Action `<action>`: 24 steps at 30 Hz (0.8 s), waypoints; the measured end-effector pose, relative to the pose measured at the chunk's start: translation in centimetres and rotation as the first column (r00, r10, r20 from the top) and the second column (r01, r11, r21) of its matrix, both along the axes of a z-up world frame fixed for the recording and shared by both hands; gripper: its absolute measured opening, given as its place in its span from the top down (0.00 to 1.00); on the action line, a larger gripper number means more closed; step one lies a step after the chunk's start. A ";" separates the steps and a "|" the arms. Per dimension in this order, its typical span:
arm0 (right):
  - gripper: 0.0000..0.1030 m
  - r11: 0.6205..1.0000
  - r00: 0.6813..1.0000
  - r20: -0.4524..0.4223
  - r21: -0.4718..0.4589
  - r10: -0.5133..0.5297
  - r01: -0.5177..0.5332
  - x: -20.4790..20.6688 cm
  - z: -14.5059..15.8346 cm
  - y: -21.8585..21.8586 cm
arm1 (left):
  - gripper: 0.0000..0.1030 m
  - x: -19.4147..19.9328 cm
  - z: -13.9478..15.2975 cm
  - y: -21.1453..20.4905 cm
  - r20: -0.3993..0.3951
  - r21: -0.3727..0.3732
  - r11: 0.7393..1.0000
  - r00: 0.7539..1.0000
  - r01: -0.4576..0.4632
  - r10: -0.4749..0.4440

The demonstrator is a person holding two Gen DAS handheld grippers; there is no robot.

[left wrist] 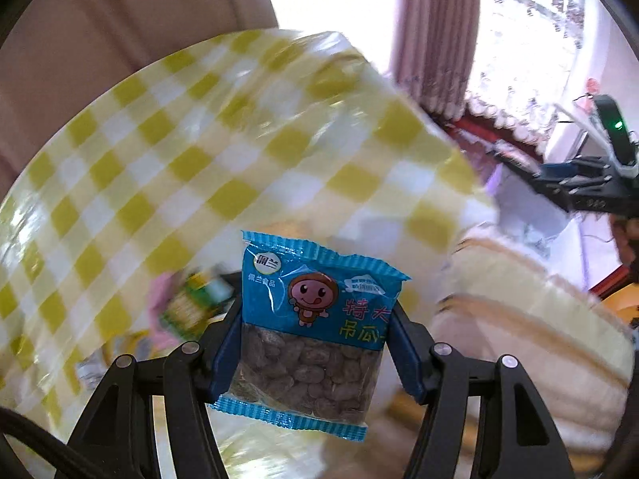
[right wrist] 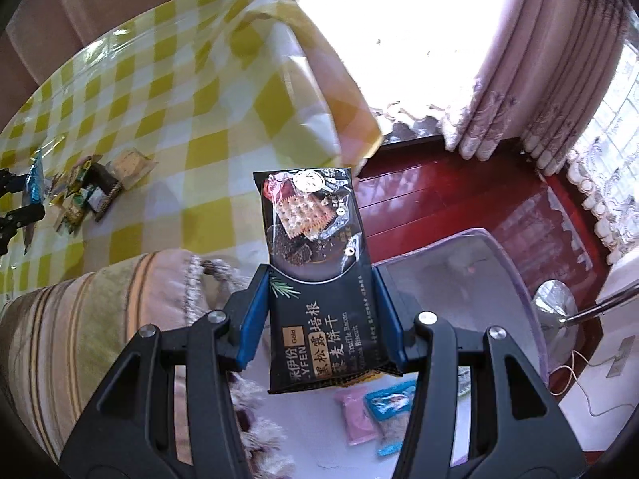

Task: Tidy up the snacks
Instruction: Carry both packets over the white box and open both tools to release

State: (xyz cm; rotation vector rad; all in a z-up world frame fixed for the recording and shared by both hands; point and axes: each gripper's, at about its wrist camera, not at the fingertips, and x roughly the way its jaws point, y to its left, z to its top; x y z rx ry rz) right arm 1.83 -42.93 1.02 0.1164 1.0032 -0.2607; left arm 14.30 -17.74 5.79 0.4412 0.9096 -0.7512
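Gripping from both flanks, the left gripper [left wrist: 315,343] is clenched on a blue seed packet [left wrist: 309,331], whose long axis runs from 6 toward 12 o'clock, leaning slightly so the crimped top edge tips toward 11. Its printed cartoon panel faces the left wrist camera, the clear window of brown seeds sitting low between the blue pads [left wrist: 225,355].

The right gripper [right wrist: 319,315] is likewise clamped on a black biscuit packet [right wrist: 319,279], long axis near vertical, the cracker picture at the 12 o'clock end and the lettering running sideways at the 6 o'clock end.

Only the right wrist view shows the red wooden floor [right wrist: 439,195] at 2 o'clock and a translucent lilac bin [right wrist: 499,279] at 4 o'clock; a pink packet [right wrist: 357,419] and a blue-and-white packet [right wrist: 389,403] lie inside it at 6 o'clock, under the held biscuits. That view also shows a loose pile of snacks [right wrist: 88,191] at 9 o'clock on the yellow checked tablecloth [right wrist: 179,99]. The left wrist view shows the same cloth blurred, with smeared wrappers [left wrist: 191,303] at 8 o'clock, and the other gripper at 3 o'clock. A striped cushion [right wrist: 80,319] sits at 8 o'clock in the right view.
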 end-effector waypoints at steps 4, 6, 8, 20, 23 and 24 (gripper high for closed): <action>0.47 0.999 0.999 0.002 -0.029 -0.039 0.039 -1.1 0.0 -1.4 | 0.37 -1.7 0.2 -4.3 -0.021 -0.044 0.998 0.999 0.040 -0.041; 0.47 0.997 0.998 0.000 -0.047 -0.063 0.063 -1.7 -0.1 -2.1 | 0.36 -2.6 0.3 -6.4 -0.035 -0.067 0.996 0.998 0.058 -0.060; 0.47 0.995 0.997 -0.003 -0.060 -0.078 0.078 -2.1 -0.2 -2.7 | 0.36 -3.6 0.2 -8.5 -0.044 -0.082 0.994 0.996 0.076 -0.080; 0.47 0.979 0.985 -0.019 -0.117 -0.170 0.167 -4.2 -1.4 -6.0 | 0.36 -7.3 -1.7 -17.5 -0.155 -0.137 0.982 0.977 0.127 -0.148; 0.48 0.975 0.981 -0.023 -0.124 -0.191 0.187 -4.7 -1.7 -7.0 | 0.36 -7.8 -2.6 -19.3 -0.193 -0.138 0.984 0.972 0.111 -0.137; 0.47 0.973 0.980 -0.025 -0.123 -0.198 0.193 -4.9 -1.8 -7.2 | 0.36 -7.9 -2.8 -19.7 -0.202 -0.139 0.984 0.970 0.108 -0.135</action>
